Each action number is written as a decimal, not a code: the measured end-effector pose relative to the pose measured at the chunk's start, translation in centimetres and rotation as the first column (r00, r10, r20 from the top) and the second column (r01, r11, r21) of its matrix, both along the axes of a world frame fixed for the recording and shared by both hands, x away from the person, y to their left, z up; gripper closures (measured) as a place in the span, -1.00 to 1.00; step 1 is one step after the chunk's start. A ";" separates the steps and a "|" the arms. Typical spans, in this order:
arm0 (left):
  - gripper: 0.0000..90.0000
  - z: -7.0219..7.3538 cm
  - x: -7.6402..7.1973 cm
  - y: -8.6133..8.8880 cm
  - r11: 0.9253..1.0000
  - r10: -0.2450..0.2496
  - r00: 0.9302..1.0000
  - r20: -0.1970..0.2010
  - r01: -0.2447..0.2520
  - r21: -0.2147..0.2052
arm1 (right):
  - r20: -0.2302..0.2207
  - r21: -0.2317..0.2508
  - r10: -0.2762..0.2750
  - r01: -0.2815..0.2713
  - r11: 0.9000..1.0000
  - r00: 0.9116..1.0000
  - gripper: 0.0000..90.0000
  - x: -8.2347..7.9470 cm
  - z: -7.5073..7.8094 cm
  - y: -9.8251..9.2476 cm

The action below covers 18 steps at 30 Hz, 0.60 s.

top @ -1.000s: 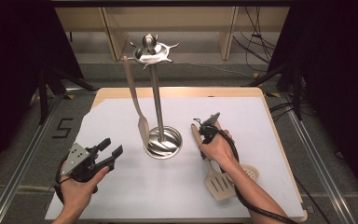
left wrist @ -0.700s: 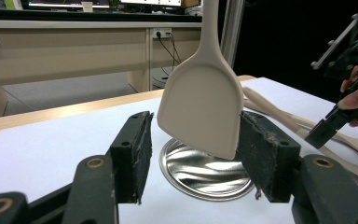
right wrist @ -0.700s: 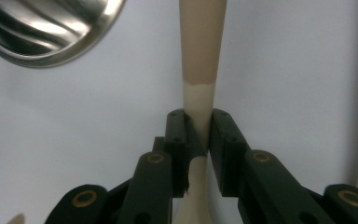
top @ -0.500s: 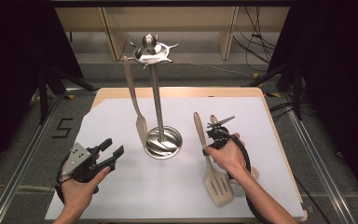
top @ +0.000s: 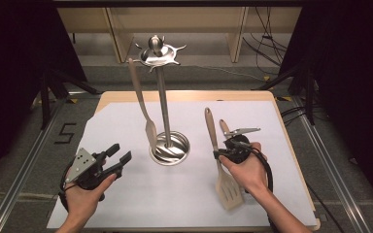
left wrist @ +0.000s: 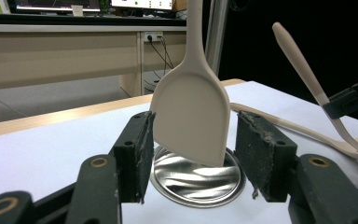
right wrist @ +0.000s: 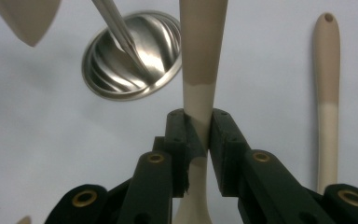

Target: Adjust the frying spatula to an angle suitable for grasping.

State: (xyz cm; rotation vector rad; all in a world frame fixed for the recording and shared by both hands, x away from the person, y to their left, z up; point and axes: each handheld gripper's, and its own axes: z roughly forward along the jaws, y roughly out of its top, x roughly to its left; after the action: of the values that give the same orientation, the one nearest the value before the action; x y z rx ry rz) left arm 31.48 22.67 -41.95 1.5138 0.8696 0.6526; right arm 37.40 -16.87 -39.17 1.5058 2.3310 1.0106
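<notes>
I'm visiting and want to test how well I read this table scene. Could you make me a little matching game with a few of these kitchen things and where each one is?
Things:
1. slotted turner
2. solid spatula
3. second utensil
4. left gripper

States:
A. hangs from the metal rack
B. lies flat on the white sheet
C. open, holding nothing
D. clamped by its handle in the right gripper

Pairs: 1-D, 2-A, 3-B, 4-C

Stand (top: 164,116) at the middle of the table (top: 126,194), its base (top: 170,149) on the sheet. Spatula (top: 142,104) hanging at the stand's left, blade just above the base. Right of the stand, slotted turner (top: 221,160) in the right gripper (top: 223,154), with a spoon (top: 225,128) beside it. Left gripper (top: 119,154) front-left of the base.
</notes>
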 end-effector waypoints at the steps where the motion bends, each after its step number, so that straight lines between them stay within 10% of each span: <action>1: 0.02 0.1 0.0 0.0 1.000 -0.003 1.000 0.001 0.003 0.004 | 0.001 0.012 0.004 -0.004 1.000 1.000 0.75 -0.2 0.2 0.0; 18: 0.00 2.4 0.1 -2.6 0.995 -0.096 0.995 0.039 0.096 -0.002 | 0.228 0.034 0.050 -0.059 0.998 0.972 0.75 -2.7 2.2 0.5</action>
State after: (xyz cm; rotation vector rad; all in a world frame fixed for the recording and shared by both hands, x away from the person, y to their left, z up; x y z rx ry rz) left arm 31.60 20.07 -39.57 1.5253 0.7634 0.6070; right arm 34.71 -16.42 -36.93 1.2696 2.2143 1.1827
